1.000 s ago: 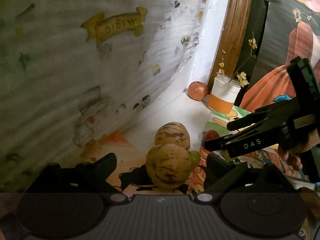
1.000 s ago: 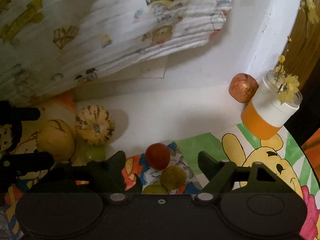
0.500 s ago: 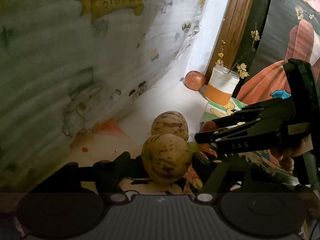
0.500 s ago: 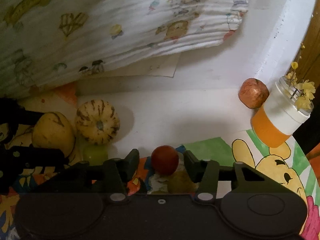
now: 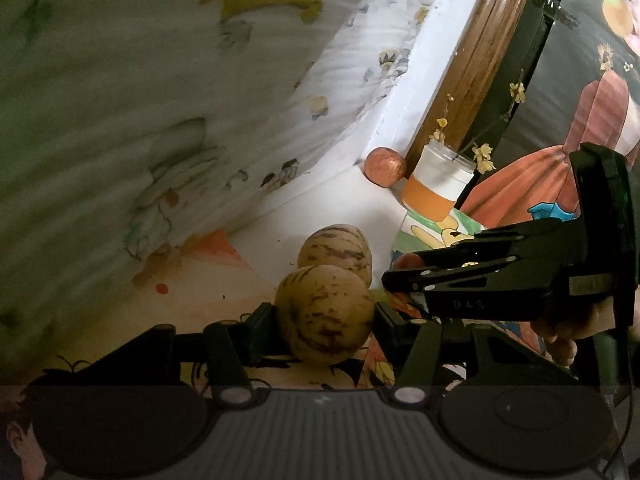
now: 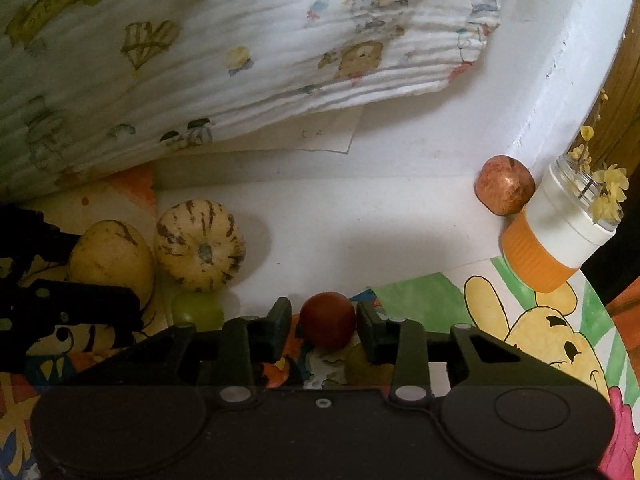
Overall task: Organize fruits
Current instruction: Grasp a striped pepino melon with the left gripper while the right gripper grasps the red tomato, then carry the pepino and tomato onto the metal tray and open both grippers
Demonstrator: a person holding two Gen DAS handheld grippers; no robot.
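Left wrist view: the left tool (image 5: 326, 316) is seen closed to the width of a pale yellow round melon with brown stripes (image 5: 325, 316), and both black fingers (image 5: 260, 320) appear to touch its sides. A 2nd striped melon of the same kind (image 5: 335, 254) stands directly behind it, touching or nearly touching; which of these cannot be told. In the right wrist view the right tool (image 6: 324, 330) is narrowed around a small dark red round fruit (image 6: 328, 319), with a thin gap visible at each side, so contact is not certain and the fruit is judged not yet held.

Both fruits rest on a counter covered by a colourful cartoon-printed mat (image 6: 532, 320). For the step in hand, each grip should be kept on the widest part of the fruit and the lift made straight up, because round skins slip easily. The red fruit should be squeezed gently.

A small green round fruit (image 6: 198, 310) lies between the 2 tools, and a dull yellow-green fruit (image 6: 362, 364) lies just under the right tool; these could be pushed. The 2 tools are near each other and may collide. A reddish apple-like fruit (image 6: 505, 190) and an orange and white jar with yellow flowers (image 6: 554, 240) stand well apart at the white wall, below a hanging printed white cloth (image 6: 240, 48).
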